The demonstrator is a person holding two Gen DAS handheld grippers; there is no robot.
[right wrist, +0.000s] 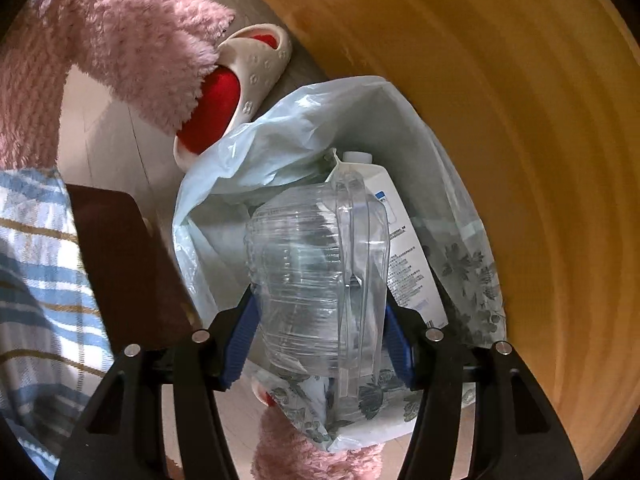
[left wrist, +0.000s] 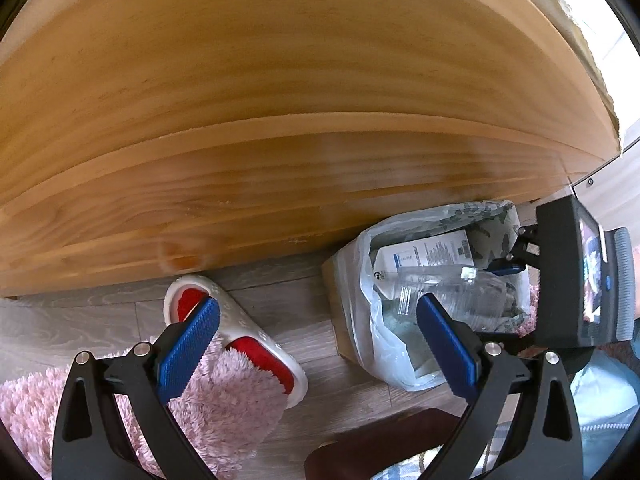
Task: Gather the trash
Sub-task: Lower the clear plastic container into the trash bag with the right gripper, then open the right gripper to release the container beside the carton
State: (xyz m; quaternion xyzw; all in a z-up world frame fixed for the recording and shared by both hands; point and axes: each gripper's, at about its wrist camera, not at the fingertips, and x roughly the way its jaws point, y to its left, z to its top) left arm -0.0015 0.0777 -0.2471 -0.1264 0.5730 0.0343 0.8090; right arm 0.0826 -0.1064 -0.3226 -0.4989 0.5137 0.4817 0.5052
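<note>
Item: clear plastic clamshell container (right wrist: 320,276), ribbed walls, see-through, lid folded shut along a raised rim. It is clamped between the blue pads of the right gripper (right wrist: 320,336) and hangs over the open mouth of the trash bag (right wrist: 320,108).

Bag: pale translucent plastic with a grey leaf print along its lower edge. Inside, at 2 o'clock from the container, lies a white carton (right wrist: 404,248) with a screw cap and small print.

Left gripper (left wrist: 318,334): jaws spread wide, nothing between them; the bag sits at 3 o'clock in its view.

Surroundings: grey wood-grain floor (left wrist: 100,304); a large pine panel (left wrist: 280,100) stands behind the bag. At 11 o'clock from the bag, a white slipper (right wrist: 256,68) with red lining, partly covered by pink fluffy fabric (right wrist: 132,40).
</note>
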